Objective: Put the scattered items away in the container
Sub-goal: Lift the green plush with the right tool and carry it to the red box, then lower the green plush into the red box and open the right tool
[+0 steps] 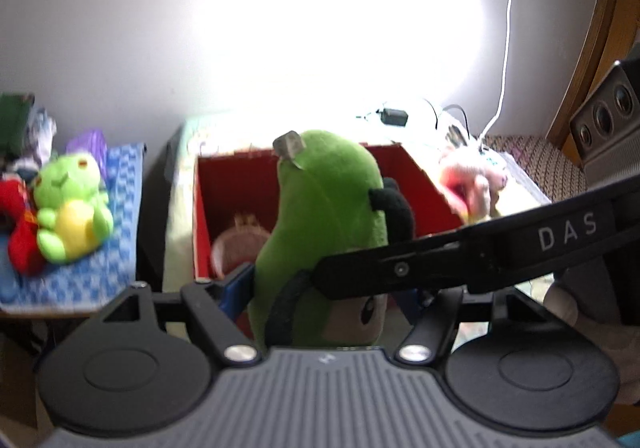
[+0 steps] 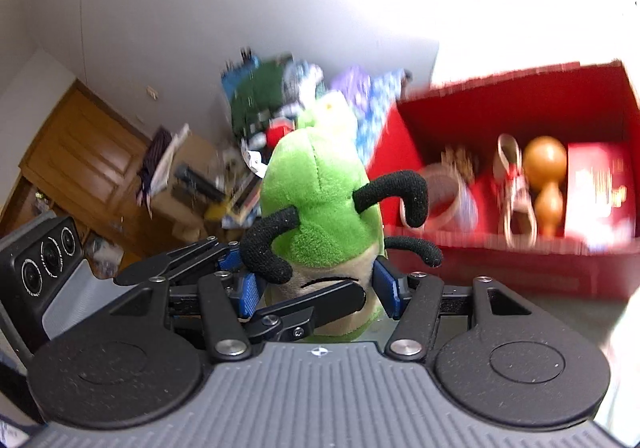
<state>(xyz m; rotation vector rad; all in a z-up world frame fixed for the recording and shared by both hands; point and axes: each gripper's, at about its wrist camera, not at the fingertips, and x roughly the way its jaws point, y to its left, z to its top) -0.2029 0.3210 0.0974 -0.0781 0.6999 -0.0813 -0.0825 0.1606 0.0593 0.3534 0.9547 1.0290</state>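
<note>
A green plush toy (image 1: 328, 208) with black curled feelers and a beige face is held up in front of an open red box (image 1: 236, 176). My left gripper (image 1: 320, 296) is shut on its lower body; one blue pad (image 1: 236, 288) shows, and the other is hidden behind the right gripper's black arm (image 1: 460, 252), which crosses from the right. In the right wrist view the plush toy (image 2: 316, 204) stands upright between my right gripper's (image 2: 318, 294) blue pads (image 2: 248, 296), which press on its sides. The left gripper's finger crosses low in front. The red box (image 2: 520, 268) lies just right of the toy.
Inside the box lie a round basket (image 2: 448, 200), a small shoe (image 2: 516, 204), a brown gourd (image 2: 546, 176) and a red packet (image 2: 596, 188). A green frog plush (image 1: 72, 204) lies on a blue checked mat (image 1: 92, 276) at left. A pink plush (image 1: 472, 180) and cables sit right of the box.
</note>
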